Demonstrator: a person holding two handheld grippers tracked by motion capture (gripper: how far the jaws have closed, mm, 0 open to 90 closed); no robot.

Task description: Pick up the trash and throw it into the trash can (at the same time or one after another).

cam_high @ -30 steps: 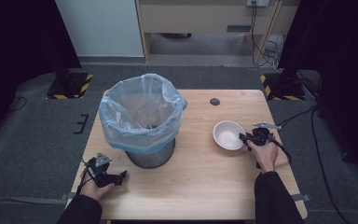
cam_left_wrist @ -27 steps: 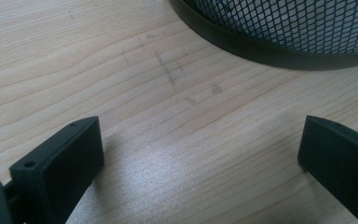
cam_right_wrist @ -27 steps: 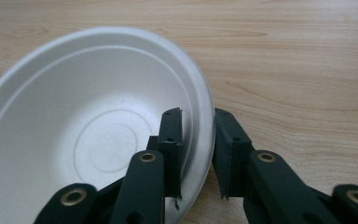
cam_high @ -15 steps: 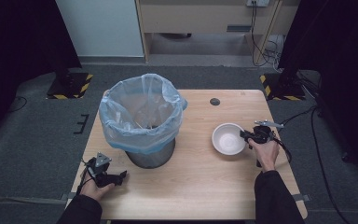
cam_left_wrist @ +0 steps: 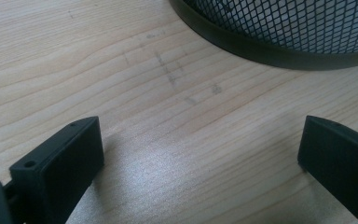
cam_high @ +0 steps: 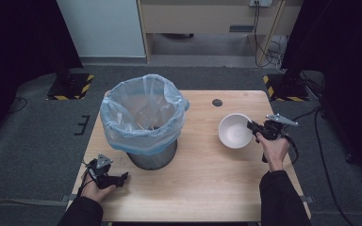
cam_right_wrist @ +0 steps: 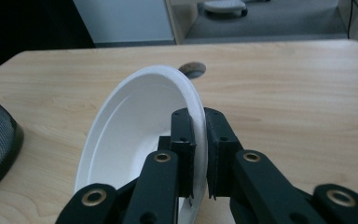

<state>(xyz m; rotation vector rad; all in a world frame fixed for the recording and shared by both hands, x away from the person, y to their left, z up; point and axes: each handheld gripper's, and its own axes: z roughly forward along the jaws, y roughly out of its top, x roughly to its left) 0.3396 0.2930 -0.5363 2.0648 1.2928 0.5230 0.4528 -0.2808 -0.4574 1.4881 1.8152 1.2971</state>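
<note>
Your right gripper (cam_right_wrist: 198,154) has its fingers (cam_right_wrist: 182,140) pinched on the rim of the white bowl (cam_right_wrist: 135,135), one finger inside the wall and one outside, so the bowl hangs tilted with its opening turned toward the bin side. Judging by the thin, matte rim, it is likely a light disposable bowl: easy to carry, but the wall may flex or crease if you squeeze harder, and a rim pinch lets it swing. Keep the hold low on the rim, close to where the fingers sit now, and move smoothly.

Beyond the fingers lies the bare wooden bench (cam_right_wrist: 284,84), with a round cable hole (cam_right_wrist: 192,69) just past the bowl's far edge.

Your left gripper (cam_high: 107,175) rests on the bench with its fingers (cam_left_wrist: 60,163) spread wide and holding nothing. Ahead of those fingers stands the base of the mesh waste bin (cam_left_wrist: 279,32), near but not touching. From above, the bin (cam_high: 143,120) carries a pale blue plastic liner (cam_high: 118,127) folded over its rim; the liner is thin and soft, so it will give if the bowl brushes it.
</note>
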